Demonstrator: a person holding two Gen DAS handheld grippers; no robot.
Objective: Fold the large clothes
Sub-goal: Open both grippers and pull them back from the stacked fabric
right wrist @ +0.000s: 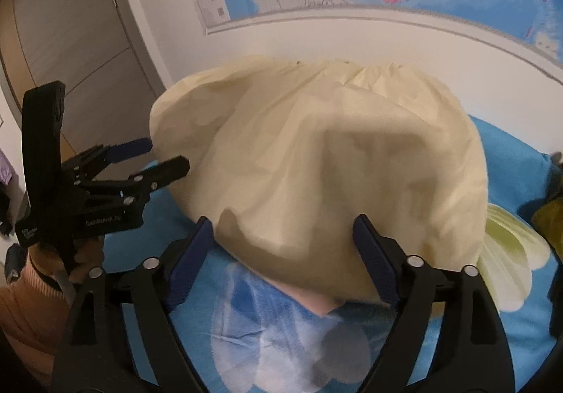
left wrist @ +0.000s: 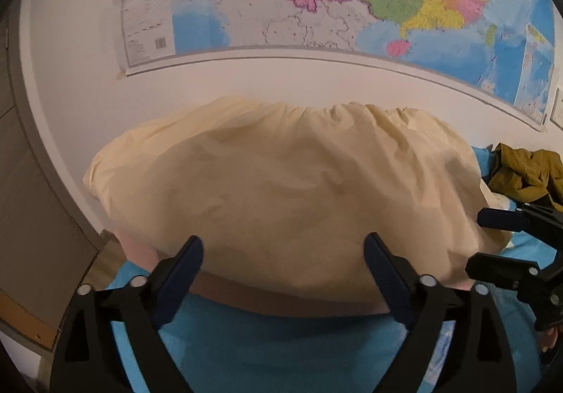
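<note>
Jaws spread wide on both the left gripper (left wrist: 283, 261) and right gripper (right wrist: 283, 245), gripping nothing, each hovering at the near edge of the cream garment (left wrist: 281, 188), a soft wrinkled mound on the blue printed bedsheet (right wrist: 281, 350).

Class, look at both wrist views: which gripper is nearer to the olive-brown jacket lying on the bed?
Right. The olive-brown jacket lies at the bed's right side, just beyond the right gripper. The left gripper is farther away, at the cream garment, whose width separates it from the jacket.

Cream garment (left wrist: 281, 188) lies folded on blue bedsheet (left wrist: 281, 340).
</note>
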